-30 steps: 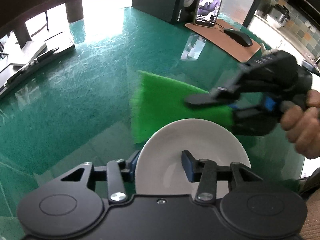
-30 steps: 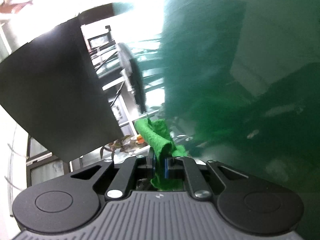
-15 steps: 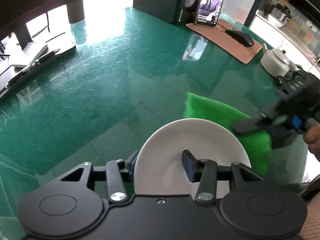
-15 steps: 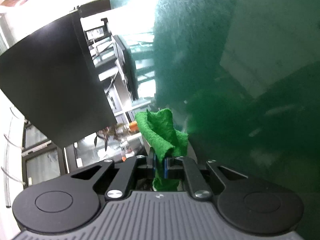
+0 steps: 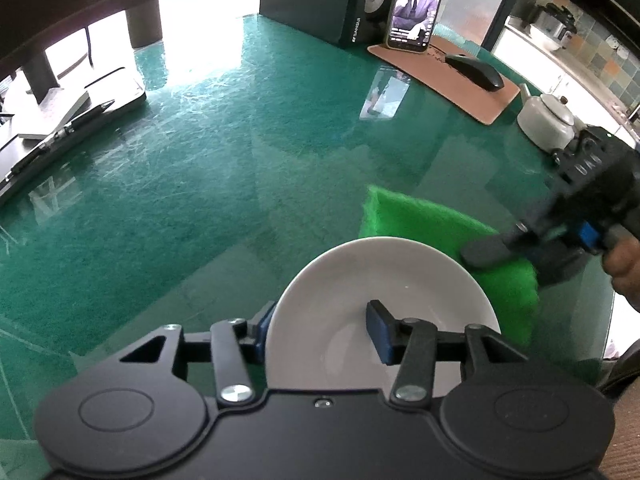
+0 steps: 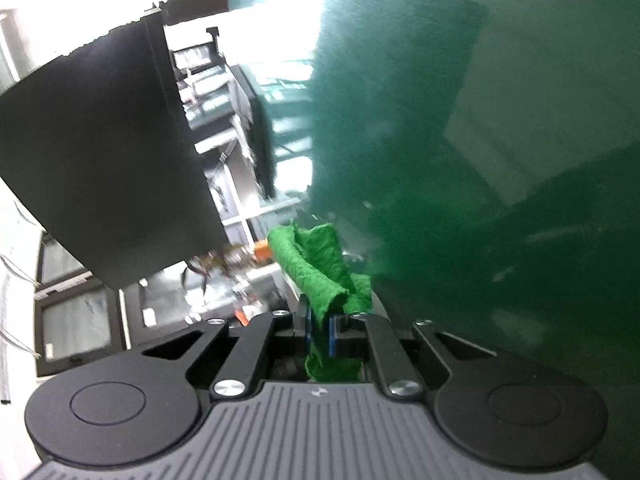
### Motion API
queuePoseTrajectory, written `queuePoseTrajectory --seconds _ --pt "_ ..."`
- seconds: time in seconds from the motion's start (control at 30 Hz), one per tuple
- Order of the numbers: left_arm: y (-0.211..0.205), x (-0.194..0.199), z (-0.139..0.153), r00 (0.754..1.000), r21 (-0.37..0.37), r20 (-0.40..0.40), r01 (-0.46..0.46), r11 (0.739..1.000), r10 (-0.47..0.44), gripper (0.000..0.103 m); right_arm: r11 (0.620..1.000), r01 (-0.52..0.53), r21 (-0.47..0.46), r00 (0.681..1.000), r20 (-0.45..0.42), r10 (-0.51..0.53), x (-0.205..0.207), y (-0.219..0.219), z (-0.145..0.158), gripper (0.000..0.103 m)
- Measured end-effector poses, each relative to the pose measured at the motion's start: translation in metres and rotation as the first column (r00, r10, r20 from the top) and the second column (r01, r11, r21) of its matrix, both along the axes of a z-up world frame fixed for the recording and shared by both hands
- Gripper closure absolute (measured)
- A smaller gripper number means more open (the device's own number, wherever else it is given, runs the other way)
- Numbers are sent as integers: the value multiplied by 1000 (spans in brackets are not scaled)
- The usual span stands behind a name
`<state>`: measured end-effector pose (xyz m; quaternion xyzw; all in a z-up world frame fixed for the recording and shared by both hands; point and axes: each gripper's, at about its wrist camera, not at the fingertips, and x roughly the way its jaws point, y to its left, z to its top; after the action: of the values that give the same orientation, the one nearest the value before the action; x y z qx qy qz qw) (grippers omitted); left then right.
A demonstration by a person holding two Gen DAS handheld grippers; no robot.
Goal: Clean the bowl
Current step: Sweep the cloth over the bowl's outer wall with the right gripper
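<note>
**A:** Left wrist view is the one to look at. The white bowl [image 5: 380, 312] sits low in the frame over the green glass table [image 5: 208, 184], and the left gripper [image 5: 320, 334] has it by the rim: one blue pad outside the wall, the other inside the dish. So the fingers are only partly closed, with just the bowl wall between them. If I had to guess what goes wrong, it's that grip. A smooth glazed rim pinched at one spot could twist or slide out once the scrubbing starts pushing on it.

**B:** Agreed. And the green cloth [image 5: 436, 232]? It's behind the far right edge of the bowl, not in it.

**A:** Yeah, looks like no wiping contact right now. The right gripper [image 5: 504, 246] comes in from the right with the cloth clamped. In the right wrist view the right-hand fingers are pinched nearly together on a bunched fold of it [image 6: 320, 276], and the rest flops forward.

**B:** So a loose flap could drag over the rim and tip the bowl?

**A:** That's my worry, or it just smears the table. That view is blurry, so I can't say how near the glass it is.
</note>
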<state>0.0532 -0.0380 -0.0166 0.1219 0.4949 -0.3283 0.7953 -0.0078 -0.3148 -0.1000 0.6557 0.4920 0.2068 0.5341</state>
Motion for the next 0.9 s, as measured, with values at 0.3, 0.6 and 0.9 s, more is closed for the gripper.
queuePoseTrajectory --seconds 0.3,0.6,0.9 --pt "-2 2 2 1000 24 -6 0 1000 0 55 998 -21 53 996 84 17 65 38 -3 94" --pt "-1 3 0 1000 1 -1 1 1000 -1 53 996 -60 61 995 79 55 29 23 6 97" --pt "25 -20 23 990 -113 -13 -139 984 138 51 993 107 50 991 80 -111 26 -7 3 94"
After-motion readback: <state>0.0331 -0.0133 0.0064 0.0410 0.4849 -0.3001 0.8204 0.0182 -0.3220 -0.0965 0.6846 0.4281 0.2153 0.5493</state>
